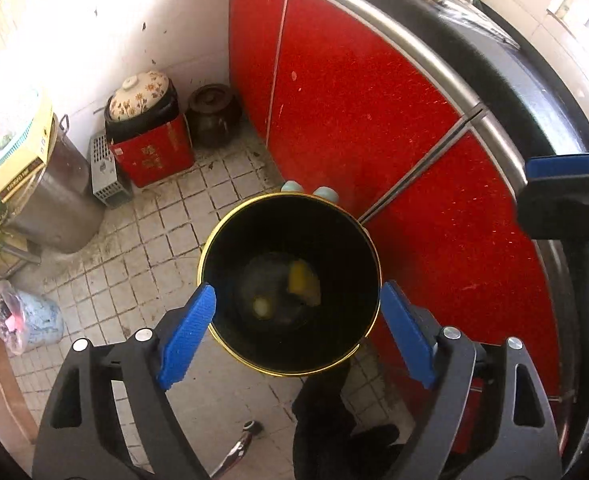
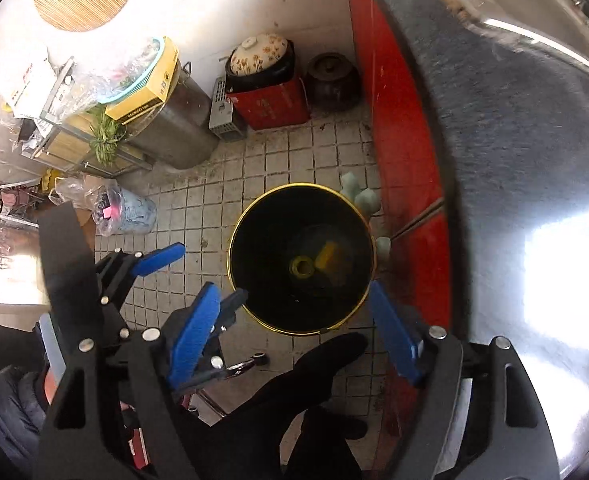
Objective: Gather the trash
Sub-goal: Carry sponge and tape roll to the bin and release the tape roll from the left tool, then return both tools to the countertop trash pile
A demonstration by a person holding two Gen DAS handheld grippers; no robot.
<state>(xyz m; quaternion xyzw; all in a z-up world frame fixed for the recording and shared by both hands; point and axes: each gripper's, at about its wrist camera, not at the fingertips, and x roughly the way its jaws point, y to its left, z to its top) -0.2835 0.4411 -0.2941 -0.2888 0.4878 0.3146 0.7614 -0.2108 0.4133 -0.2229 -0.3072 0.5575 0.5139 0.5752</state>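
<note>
Two grippers hang over a black bin (image 1: 290,284) with a gold rim on the tiled floor (image 1: 150,256). The left gripper (image 1: 298,312) points down, and its blue jaws stand wide open with nothing in them; the bin's mouth sits right between and below them. The right gripper (image 2: 294,332) has open, empty jaws too, with the bin just ahead. Yellow trash (image 2: 328,258) lies at the bottom. A red cupboard (image 1: 354,92) stands beside the bin.
</note>
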